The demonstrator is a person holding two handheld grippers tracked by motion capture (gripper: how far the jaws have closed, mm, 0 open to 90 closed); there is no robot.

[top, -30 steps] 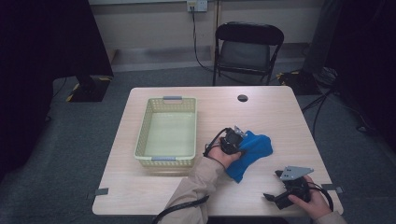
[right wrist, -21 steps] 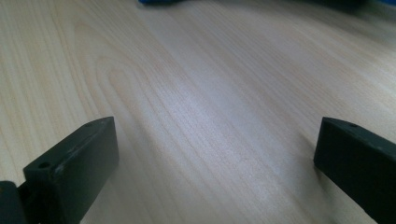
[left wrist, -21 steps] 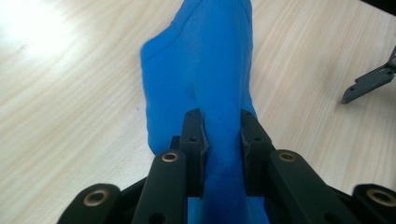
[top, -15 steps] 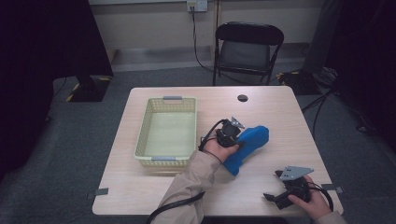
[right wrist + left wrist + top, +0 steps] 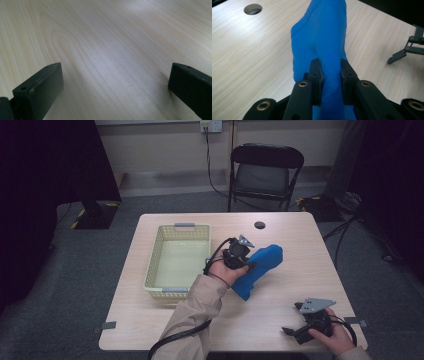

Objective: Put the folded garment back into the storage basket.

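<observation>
The table (image 5: 280, 320) carries a pale yellow basket (image 5: 159, 254) on its left half, open and with nothing visible inside, and just to the right of that basket a blue cloth (image 5: 264, 262) lies in a long bunched strip running from the middle of the table toward the far right. Judging from how things lie, the step in hand is the pick-up of the cloth, and it looks like the basket is where it is meant to go; the cloth is gripped but none of it is over the basket yet. The next move would call for lifting the cloth clear of the table, carrying it left over the basket's near right wall, and only then letting go, with care that the trailing end does not drag or catch on the rim. The left tool (image 5: 331, 75) is closed narrow on a fold of the blue cloth, its two black jaws pressing the fabric from either side near the cloth's nearer end; in the high view it sits just beside the basket's right wall. The right tool (image 5: 292, 332) rests low at the near right corner of the table, well apart from the cloth, jaws spread wide with bare wood between them and nothing held. A small round hole (image 5: 259, 225) marks the table's far edge.
</observation>
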